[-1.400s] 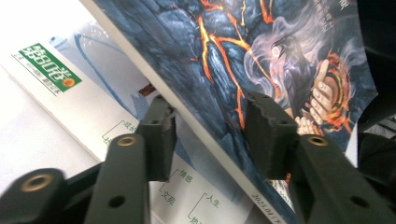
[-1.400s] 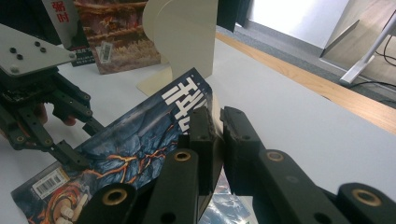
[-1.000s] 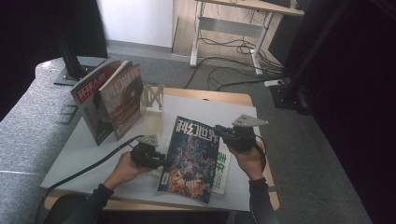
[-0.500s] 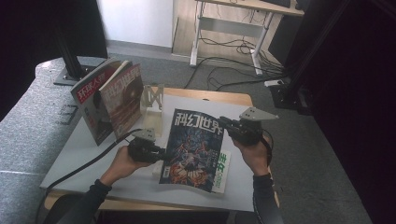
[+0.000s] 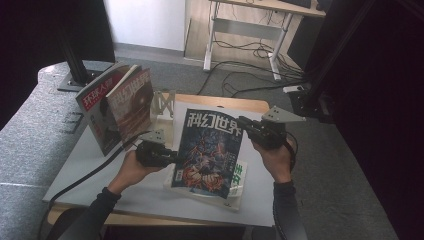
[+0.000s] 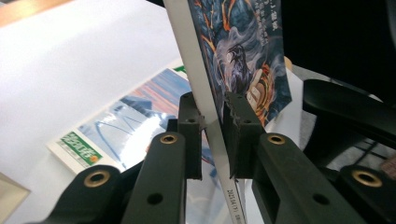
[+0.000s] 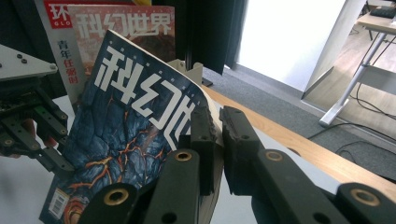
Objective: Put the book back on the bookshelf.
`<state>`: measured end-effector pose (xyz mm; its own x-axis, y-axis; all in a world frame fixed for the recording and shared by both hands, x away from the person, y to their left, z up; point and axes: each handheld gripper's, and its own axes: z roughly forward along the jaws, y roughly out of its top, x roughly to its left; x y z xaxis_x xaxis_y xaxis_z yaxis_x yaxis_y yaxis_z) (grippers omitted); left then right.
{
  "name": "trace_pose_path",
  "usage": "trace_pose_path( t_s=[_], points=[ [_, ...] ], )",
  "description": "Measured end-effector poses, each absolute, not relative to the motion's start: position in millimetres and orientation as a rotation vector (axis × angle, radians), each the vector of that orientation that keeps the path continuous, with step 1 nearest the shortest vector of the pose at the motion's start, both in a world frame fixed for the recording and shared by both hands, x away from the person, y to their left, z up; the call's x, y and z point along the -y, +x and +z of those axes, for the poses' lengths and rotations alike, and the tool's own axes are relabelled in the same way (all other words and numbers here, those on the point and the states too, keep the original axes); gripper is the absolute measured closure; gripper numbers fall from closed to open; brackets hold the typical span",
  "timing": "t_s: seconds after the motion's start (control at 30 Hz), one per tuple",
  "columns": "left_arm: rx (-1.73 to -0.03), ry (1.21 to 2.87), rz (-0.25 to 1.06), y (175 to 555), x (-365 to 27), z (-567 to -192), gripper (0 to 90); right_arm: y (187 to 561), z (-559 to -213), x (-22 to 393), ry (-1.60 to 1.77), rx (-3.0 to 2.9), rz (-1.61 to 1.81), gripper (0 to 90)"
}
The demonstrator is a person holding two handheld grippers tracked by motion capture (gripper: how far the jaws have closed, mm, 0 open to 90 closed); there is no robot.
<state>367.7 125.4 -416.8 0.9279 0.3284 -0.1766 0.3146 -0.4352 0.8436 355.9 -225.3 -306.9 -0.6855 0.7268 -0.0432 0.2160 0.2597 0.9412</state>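
Dark-blue magazine (image 5: 210, 150), white title, lava-cracked cover art, tilted.

Magazine (image 5: 210, 150), dark blue illustrated cover with white title characters, held tilted above the table (image 5: 100, 165), clamped at both side edges; lower edge over another flat magazine (image 5: 239, 177).

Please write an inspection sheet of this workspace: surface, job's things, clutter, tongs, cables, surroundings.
Surface: white table top, wooden edge at the back.
Job's things: dark magazine held tilted above the table; green-edged magazine flat beneath it.
Clutter: two magazines standing upright against a pale rack.
Tongs: left tongs and right tongs each clamp one edge of the dark magazine.
Cables: black cable trails from left tongs; loose cables on floor.
Surroundings: grey carpet, desk frame.
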Motion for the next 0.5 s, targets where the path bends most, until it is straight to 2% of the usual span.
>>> trace_pose_path(
  t_s=[0.5],
  points=[
    [-0.471, 1.998, 0.228, 373.8, -118.0, -426.9, 80.3, 357.5, -297.2, 220.7, 0.818, -2.011, 1.376, 82.2]
  ],
)
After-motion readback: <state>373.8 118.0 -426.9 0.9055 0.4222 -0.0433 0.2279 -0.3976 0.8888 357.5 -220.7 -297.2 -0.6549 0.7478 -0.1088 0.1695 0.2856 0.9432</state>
